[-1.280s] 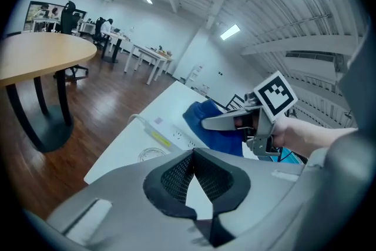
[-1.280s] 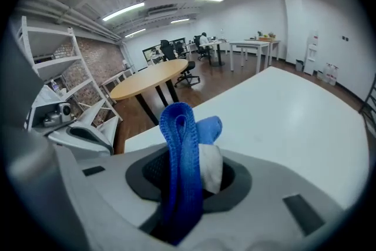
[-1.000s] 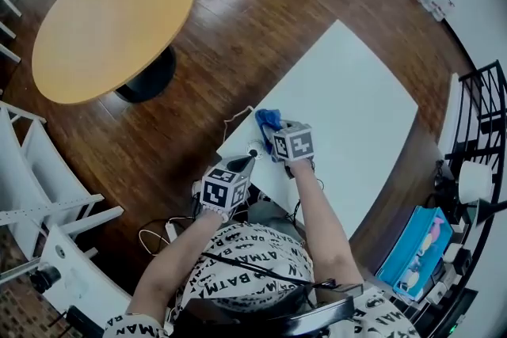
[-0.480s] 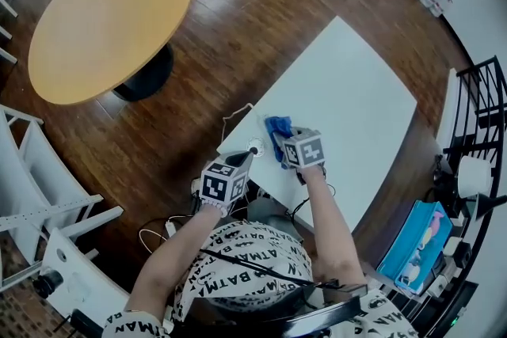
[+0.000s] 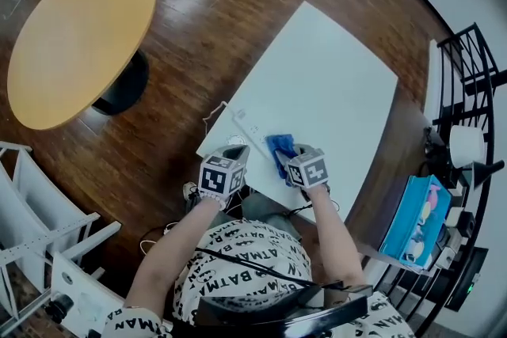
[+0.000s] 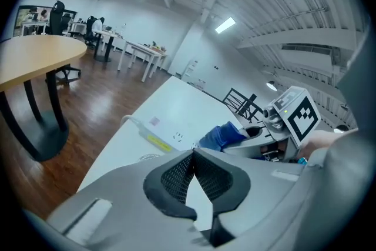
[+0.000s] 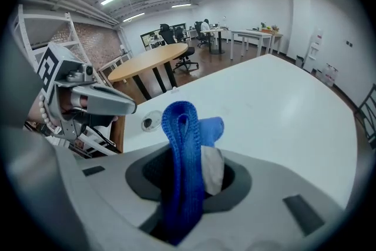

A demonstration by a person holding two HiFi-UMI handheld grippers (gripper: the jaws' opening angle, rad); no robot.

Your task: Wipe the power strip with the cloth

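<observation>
White rectangular table (image 5: pixel 341 91) stands on dark wood plank floor (image 5: pixel 206 20). Top is mostly bare. White power strip (image 5: pixel 247 125) lies flat near the near-left corner, with a yellow label (image 6: pixel 157 141) along its side. Its white cable (image 5: pixel 212 113) leaves the strip's end and drops over the table's left edge. Round cable grommet (image 7: pixel 151 121) is set into the top near the strip, closer to the near edge.
</observation>
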